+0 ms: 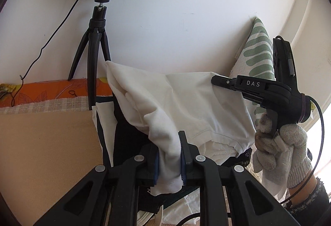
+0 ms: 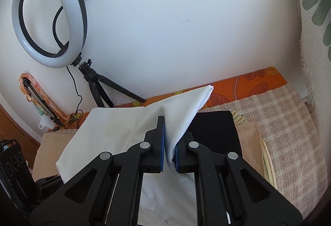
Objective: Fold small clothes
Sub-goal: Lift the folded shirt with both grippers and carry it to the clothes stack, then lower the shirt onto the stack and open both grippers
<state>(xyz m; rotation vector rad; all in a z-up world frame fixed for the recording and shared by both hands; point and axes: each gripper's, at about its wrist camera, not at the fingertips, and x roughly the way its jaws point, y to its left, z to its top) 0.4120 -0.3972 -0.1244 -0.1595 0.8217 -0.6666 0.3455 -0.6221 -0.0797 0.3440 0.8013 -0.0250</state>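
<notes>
A small white garment (image 1: pixel 186 101) hangs in the air, stretched between both grippers above the bed. My left gripper (image 1: pixel 169 155) is shut on a bunched edge of it, cloth pinched between the blue pads. My right gripper (image 2: pixel 168 143) is shut on another edge of the white garment (image 2: pixel 115 128); it also shows in the left wrist view (image 1: pixel 219 82), held by a gloved hand (image 1: pixel 277 147), clamped on the cloth's far right corner. A black garment (image 2: pixel 215 130) lies flat beneath.
A ring light (image 2: pixel 47 17) on a black tripod (image 1: pixel 95 56) stands against the white wall at the back left. A leaf-patterned cushion (image 1: pixel 258 54) leans at the right. The bed has an orange sheet (image 2: pixel 248 85) and a checked blanket (image 2: pixel 289 132). More white clothes (image 1: pixel 217 149) lie below.
</notes>
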